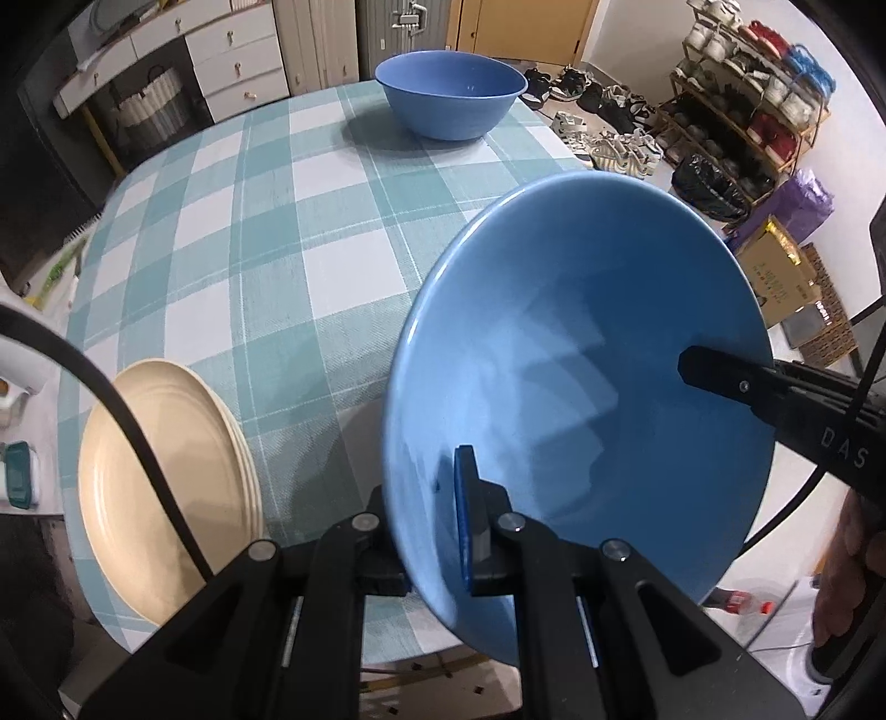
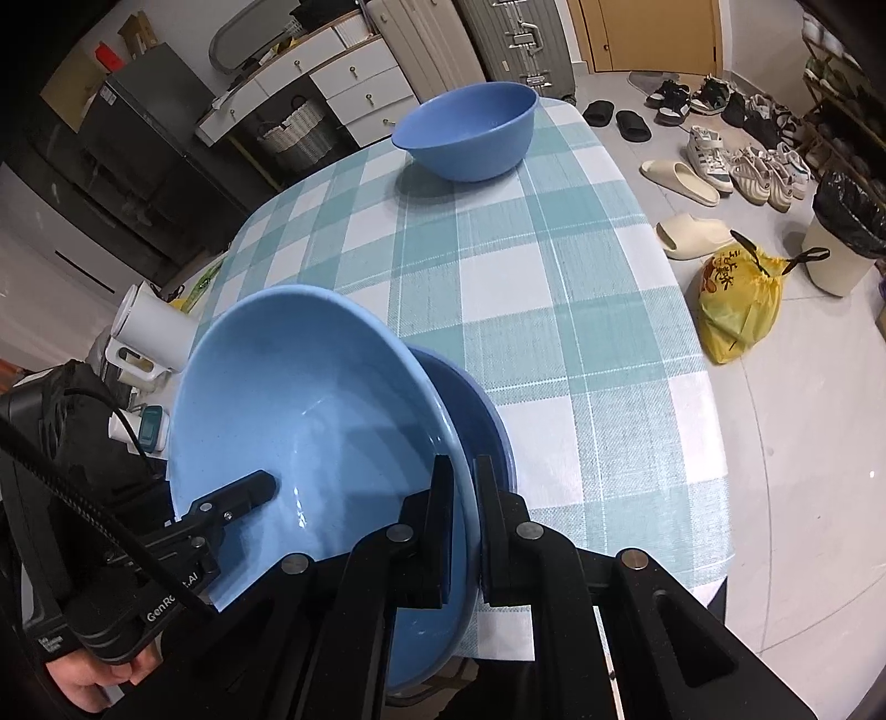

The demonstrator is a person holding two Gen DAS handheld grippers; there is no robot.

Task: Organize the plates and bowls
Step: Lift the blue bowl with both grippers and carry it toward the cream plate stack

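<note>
A light blue bowl point(image 1: 581, 360) is held tilted above the near edge of the checked table point(image 1: 266, 232). My left gripper point(image 1: 426, 531) is shut on its near rim. My right gripper point(image 2: 462, 526) is shut on the opposite rim of the light blue bowl point(image 2: 310, 399); it shows in the left wrist view point(image 1: 720, 376). A darker blue bowl point(image 2: 487, 437) lies right under the held one. Another blue bowl point(image 1: 451, 94) stands upright at the table's far end; it also shows in the right wrist view point(image 2: 470, 133). A stack of cream plates point(image 1: 166, 482) lies at the near left.
Shoes point(image 2: 736, 160) and a shoe rack point(image 1: 747, 111) stand on the floor to the right. A yellow bag point(image 2: 736, 304) and a bin point(image 2: 841, 238) are beside the table. White drawers point(image 1: 221, 61) and suitcases point(image 2: 515, 39) are behind it. A white kettle point(image 2: 149, 332) stands at the left.
</note>
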